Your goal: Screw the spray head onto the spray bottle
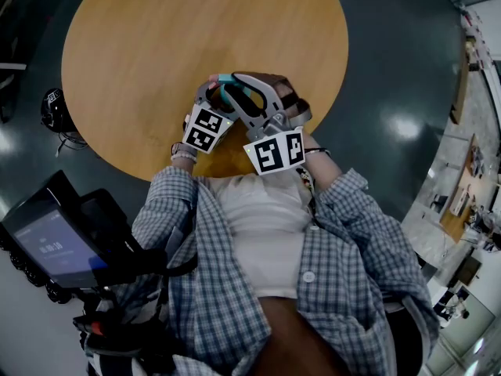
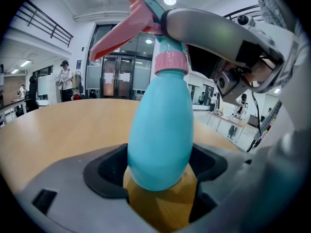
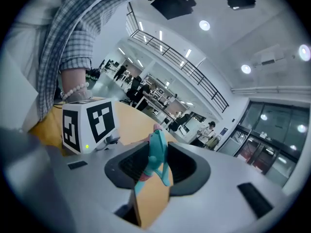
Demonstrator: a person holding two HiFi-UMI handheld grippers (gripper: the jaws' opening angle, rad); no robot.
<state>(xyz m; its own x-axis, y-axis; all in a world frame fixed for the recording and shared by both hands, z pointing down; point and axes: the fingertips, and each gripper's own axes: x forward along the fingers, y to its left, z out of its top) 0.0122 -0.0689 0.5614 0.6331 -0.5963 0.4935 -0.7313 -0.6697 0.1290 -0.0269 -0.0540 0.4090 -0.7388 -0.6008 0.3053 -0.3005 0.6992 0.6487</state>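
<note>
A teal spray bottle [image 2: 160, 130] with a pink collar [image 2: 171, 62] stands upright between the jaws of my left gripper [image 2: 158, 171], which is shut on its lower body. On top sits the spray head [image 2: 141, 13], teal with a pink trigger. My right gripper [image 3: 155, 166] is shut on that spray head [image 3: 156, 154]; one of its grey fingers [image 2: 214, 30] reaches in from the right. In the head view both grippers, left [image 1: 213, 100] and right [image 1: 249, 84], meet over the near edge of the round wooden table [image 1: 156, 37], with the bottle [image 1: 235, 94] between them.
The left gripper's marker cube [image 3: 90, 125] sits close beside the right gripper. A dark device with a screen [image 1: 55, 245] stands at the person's left, and a small dark object [image 1: 53, 108] lies on the floor left of the table. Several people stand in the distant hall.
</note>
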